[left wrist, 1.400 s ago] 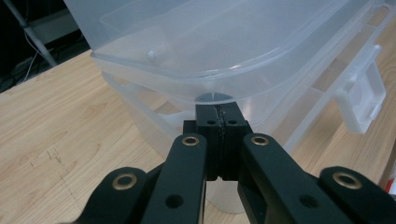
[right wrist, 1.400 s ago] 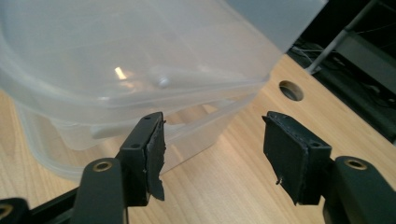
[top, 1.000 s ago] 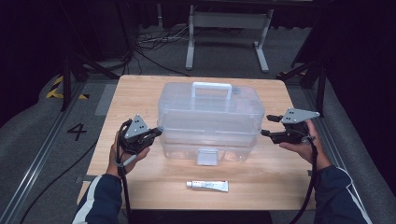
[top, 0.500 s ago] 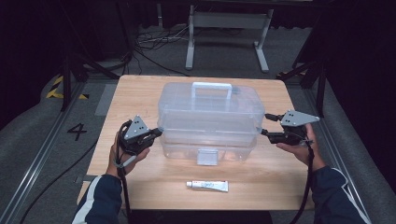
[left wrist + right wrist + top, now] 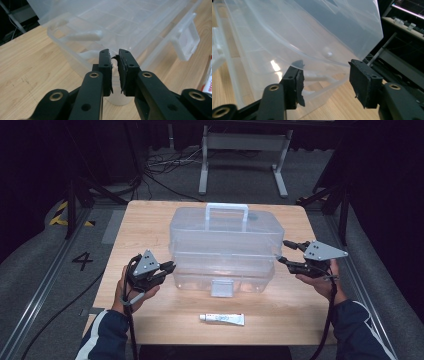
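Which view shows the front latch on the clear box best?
The left gripper view: the latch is close and sharp, a clear flap standing out from the front wall of the box. The high view shows it small but whole, centred on the front wall. The right gripper view looks along the box's end wall instead.

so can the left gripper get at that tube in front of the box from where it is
Probably yes. The tube lies alone on bare table in front of the clear box, and the left gripper sits at the box's left end with nothing between them.
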Motion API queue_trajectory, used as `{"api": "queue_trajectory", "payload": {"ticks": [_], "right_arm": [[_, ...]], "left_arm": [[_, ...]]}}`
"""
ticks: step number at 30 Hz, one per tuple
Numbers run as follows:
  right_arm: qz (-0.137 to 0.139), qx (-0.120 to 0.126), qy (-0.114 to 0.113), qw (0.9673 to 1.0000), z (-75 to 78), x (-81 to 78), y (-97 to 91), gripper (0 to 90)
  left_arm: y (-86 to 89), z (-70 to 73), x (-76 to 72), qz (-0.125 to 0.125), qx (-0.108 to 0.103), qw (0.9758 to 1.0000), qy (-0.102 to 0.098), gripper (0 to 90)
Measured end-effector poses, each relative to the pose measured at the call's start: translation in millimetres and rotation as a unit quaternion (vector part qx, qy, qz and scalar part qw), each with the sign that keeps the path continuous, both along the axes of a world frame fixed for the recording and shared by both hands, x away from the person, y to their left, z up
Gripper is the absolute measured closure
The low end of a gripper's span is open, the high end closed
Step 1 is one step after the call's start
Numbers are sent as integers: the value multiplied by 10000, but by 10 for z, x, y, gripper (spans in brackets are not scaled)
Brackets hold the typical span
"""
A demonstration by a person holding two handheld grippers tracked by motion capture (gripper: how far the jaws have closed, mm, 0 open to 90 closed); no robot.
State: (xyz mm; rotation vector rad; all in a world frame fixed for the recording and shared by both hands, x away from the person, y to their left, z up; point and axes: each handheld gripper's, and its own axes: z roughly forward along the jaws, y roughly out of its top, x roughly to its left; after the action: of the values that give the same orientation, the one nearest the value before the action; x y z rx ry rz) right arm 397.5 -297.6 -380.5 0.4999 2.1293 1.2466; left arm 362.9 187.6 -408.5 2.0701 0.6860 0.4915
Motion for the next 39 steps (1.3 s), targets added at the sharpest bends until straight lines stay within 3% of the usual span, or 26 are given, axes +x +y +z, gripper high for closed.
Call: {"api": "queue_trajectory", "payload": {"ticks": [4,6,8,15,20,29,39], "right_arm": [[-115,108,-400,9991,51,-78,37,566],[-137,125,-466,9987,56,-84,38,577],[-200,191,-537,9982,59,-96,35,591],[-243,292,-749,9965,72,-128,63,643],[-394,209,-1013,9939,88,-183,128,687],[-670,388,-1268,9889,105,-186,163,736],[-808,422,-1275,9876,187,-125,193,749]], "left_arm": [[-13,-15,-10,-153,-100,9998,34,740],[-21,-19,-16,-211,-128,9997,59,725],[-44,-31,-28,-269,8,9996,75,706],[-44,-36,-45,-317,-66,9994,114,675],[-87,-32,-68,-465,-16,9989,102,674],[-185,-30,-87,-599,53,9981,102,662],[-306,-27,-55,-761,241,9967,119,637]]}}
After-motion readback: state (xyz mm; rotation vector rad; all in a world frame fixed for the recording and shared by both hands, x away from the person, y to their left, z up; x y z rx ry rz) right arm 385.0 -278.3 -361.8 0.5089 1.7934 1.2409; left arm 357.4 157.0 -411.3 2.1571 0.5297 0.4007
